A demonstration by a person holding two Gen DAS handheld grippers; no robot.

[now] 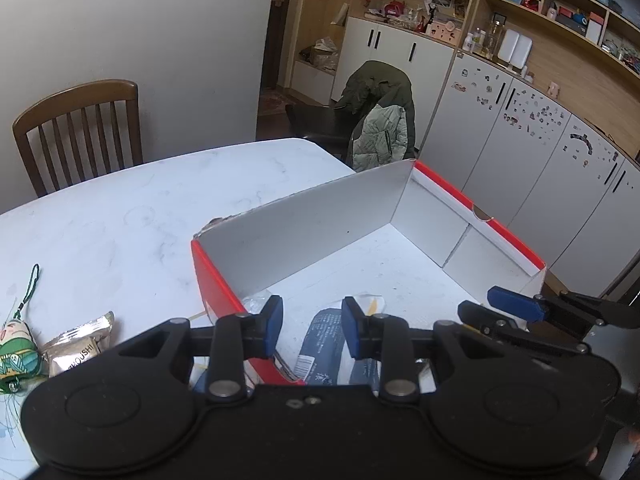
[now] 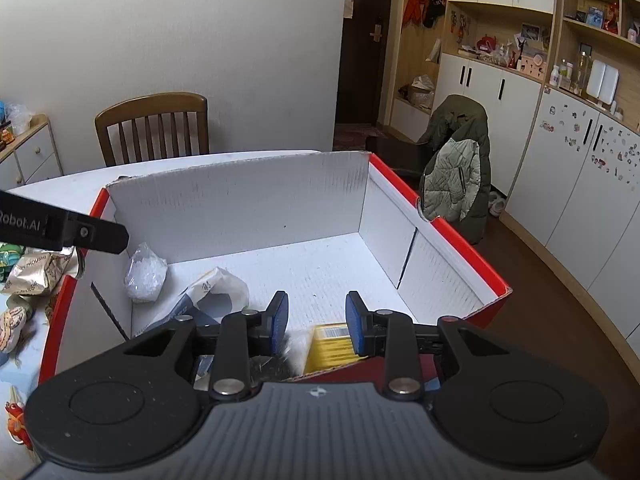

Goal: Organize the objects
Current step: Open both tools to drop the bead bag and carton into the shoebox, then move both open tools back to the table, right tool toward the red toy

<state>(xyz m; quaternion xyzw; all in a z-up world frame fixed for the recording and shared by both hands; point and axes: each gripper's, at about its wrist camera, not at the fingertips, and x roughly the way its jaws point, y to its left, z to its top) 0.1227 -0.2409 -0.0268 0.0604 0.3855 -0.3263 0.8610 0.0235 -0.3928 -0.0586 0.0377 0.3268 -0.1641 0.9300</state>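
A red cardboard box (image 1: pixel 216 276) with white inner walls (image 2: pixel 260 208) stands open on the white marble table (image 1: pixel 120 208). Inside lie a clear bag of white bits (image 2: pixel 145 274), a blue and white packet (image 2: pixel 216 288) and a yellow packet (image 2: pixel 330 346). My left gripper (image 1: pixel 313 328) is open over the box's near left corner, above the blue packet (image 1: pixel 326 344), with nothing between its fingers. My right gripper (image 2: pixel 317 320) is open above the yellow packet at the box's near side, holding nothing. It also shows at the right of the left wrist view (image 1: pixel 496 308).
Left of the box on the table lie a gold snack packet (image 1: pixel 78 350) and a green pouch with a cord (image 1: pixel 18 356). A wooden chair (image 1: pixel 80 128) stands at the far side. A chair draped with a coat (image 2: pixel 456 168) and white cabinets (image 2: pixel 580 184) stand to the right.
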